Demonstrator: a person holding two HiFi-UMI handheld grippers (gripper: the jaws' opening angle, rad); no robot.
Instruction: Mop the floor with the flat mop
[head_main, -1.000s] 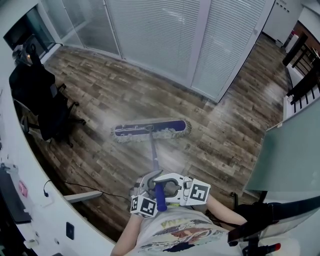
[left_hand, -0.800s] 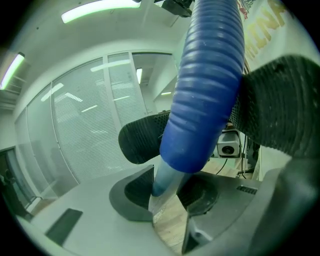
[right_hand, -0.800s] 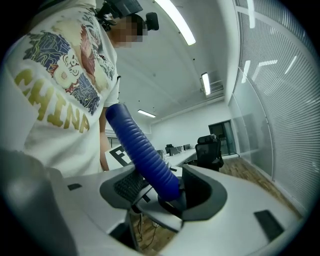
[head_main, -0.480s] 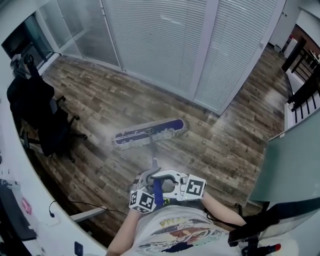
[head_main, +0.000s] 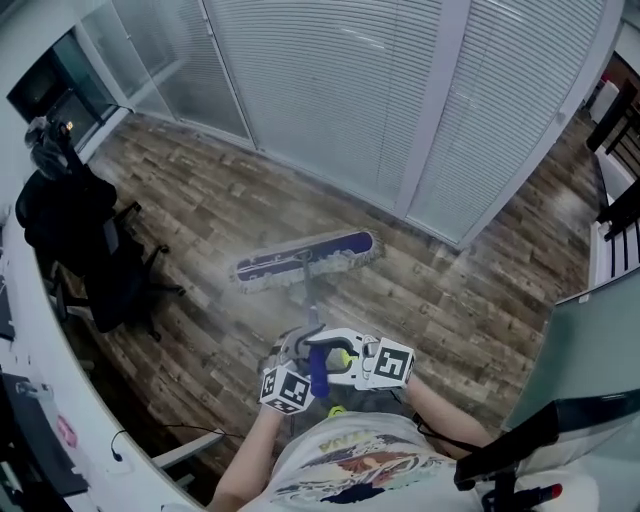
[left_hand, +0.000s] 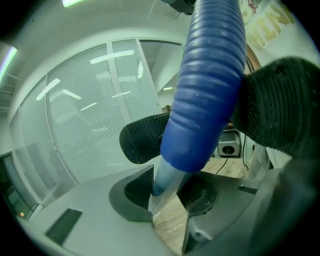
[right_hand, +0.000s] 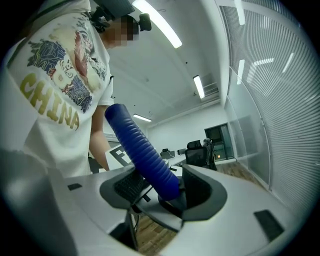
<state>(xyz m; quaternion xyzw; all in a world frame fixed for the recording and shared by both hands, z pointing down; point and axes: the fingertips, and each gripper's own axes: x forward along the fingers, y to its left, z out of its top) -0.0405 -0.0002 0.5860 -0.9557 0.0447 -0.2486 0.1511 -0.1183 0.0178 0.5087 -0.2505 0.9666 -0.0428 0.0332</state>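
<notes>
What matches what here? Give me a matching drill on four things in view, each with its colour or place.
1 mop head
2 ribbed grip
3 office chair
4 blinds

A black, far left
B blue, nearest the camera
C flat on the wood floor, centre
D pale, along the far wall

Pairs: 1-C, 2-B, 3-A, 4-D.

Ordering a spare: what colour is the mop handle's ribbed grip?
Ribbed grip: blue, clearest in the left gripper view.
</notes>
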